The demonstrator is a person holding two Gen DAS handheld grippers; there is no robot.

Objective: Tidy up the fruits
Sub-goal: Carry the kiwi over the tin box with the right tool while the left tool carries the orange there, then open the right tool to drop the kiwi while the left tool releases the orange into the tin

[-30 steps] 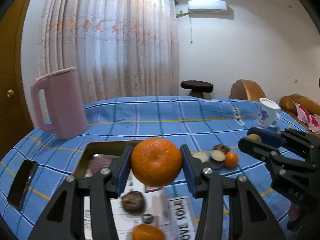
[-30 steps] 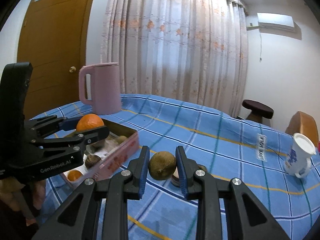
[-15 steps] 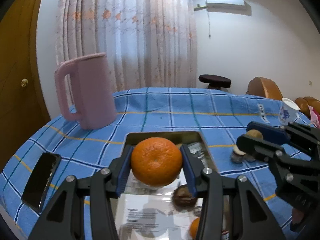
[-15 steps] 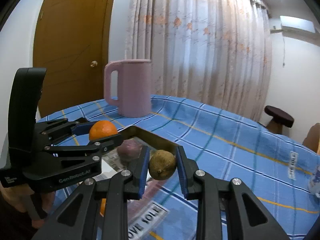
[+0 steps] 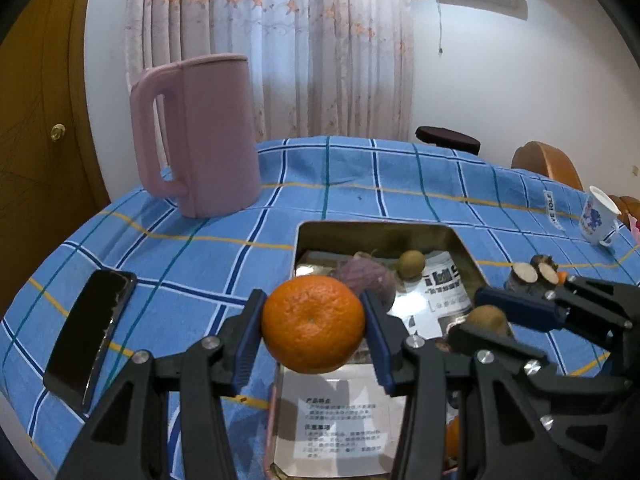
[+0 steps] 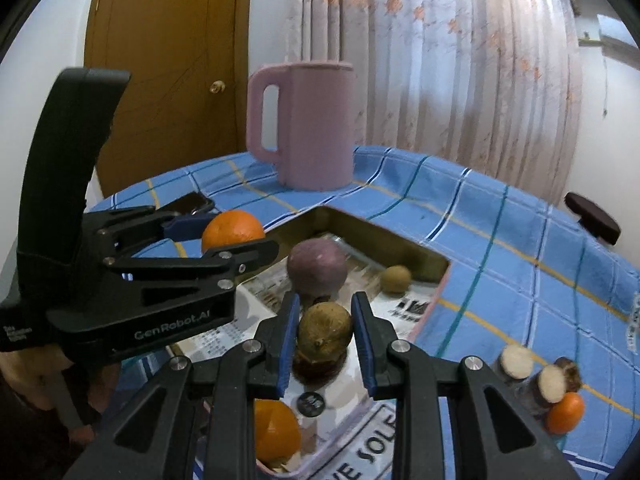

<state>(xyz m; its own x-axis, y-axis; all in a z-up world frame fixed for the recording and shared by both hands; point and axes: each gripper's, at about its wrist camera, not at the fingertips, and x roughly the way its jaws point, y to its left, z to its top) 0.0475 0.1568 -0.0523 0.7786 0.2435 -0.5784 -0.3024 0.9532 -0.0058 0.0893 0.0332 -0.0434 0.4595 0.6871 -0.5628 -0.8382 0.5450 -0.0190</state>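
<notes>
**Two fruits held over the tin, ready to set down**

At nine o'clock in the left wrist view a black smartphone (image 5: 90,338) lies flat on the blue checked tablecloth (image 5: 360,172), with a tall pink plastic jug (image 5: 196,136) upright at eleven o'clock. At the centre, the left gripper (image 5: 313,326) is clamped on a round orange mandarin (image 5: 313,324), both blue pads pressed to its sides, held above the near left edge of the rectangular gold metal tin (image 5: 380,232). Inside the tin, on printed paper, sit a purple round fruit (image 5: 366,280) and a small brown-green kiwi (image 5: 412,264). At three o'clock the right gripper (image 6: 325,330) is closed on a fuzzy brown kiwi (image 6: 325,330), hanging over the tin's middle just above a dark brown fruit (image 6: 318,364). Farther right, outside the tin, cut pale-faced root pieces (image 6: 536,372) and a small orange tangerine (image 6: 564,412) rest on the cloth.

To place well, I would lower each fruit onto bare paper, not on another fruit: the mandarin toward seven o'clock of the purple fruit, the kiwi shifted off the dark one. Bring each close to the floor before parting the fingers, since round fruit will likely roll. Keep the two tools apart; they are near each other.
</notes>
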